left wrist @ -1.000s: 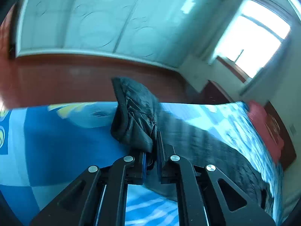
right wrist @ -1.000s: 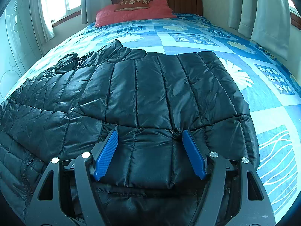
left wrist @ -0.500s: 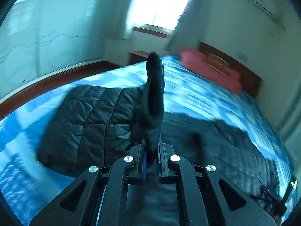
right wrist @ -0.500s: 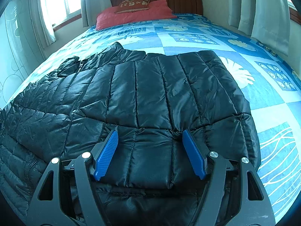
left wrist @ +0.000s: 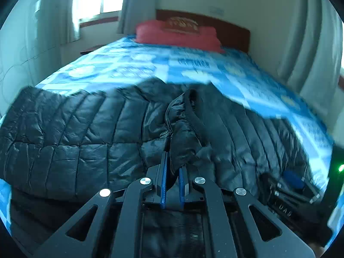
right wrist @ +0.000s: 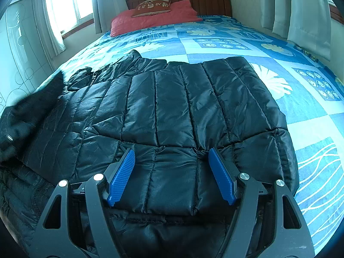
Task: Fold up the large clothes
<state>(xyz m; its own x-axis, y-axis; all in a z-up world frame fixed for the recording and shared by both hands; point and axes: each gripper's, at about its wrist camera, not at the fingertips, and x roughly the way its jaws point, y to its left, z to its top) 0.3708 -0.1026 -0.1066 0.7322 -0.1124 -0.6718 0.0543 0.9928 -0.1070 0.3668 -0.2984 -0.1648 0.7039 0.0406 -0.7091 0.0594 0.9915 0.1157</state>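
A black quilted puffer jacket [right wrist: 182,107] lies spread on the bed; it also shows in the left wrist view [left wrist: 75,133]. My left gripper [left wrist: 173,167] is shut on a bunched black sleeve end [left wrist: 187,129] of the jacket and holds it over the jacket's body. My right gripper [right wrist: 171,161] is open, its blue pads [right wrist: 121,172] spread just above the jacket's near hem, holding nothing. The carried sleeve shows as a blurred black mass at the left edge of the right wrist view [right wrist: 23,116].
The bed has a blue patterned cover [right wrist: 301,99], a red pillow [right wrist: 154,17] and a wooden headboard [right wrist: 206,0] at the far end. A window [right wrist: 66,4] and curtains [right wrist: 301,10] flank it. The right gripper shows in the left wrist view [left wrist: 290,185].
My left gripper has swung round with the sleeve from beyond the bed's side to over the jacket's body, facing the headboard. My right gripper has stayed open in place.
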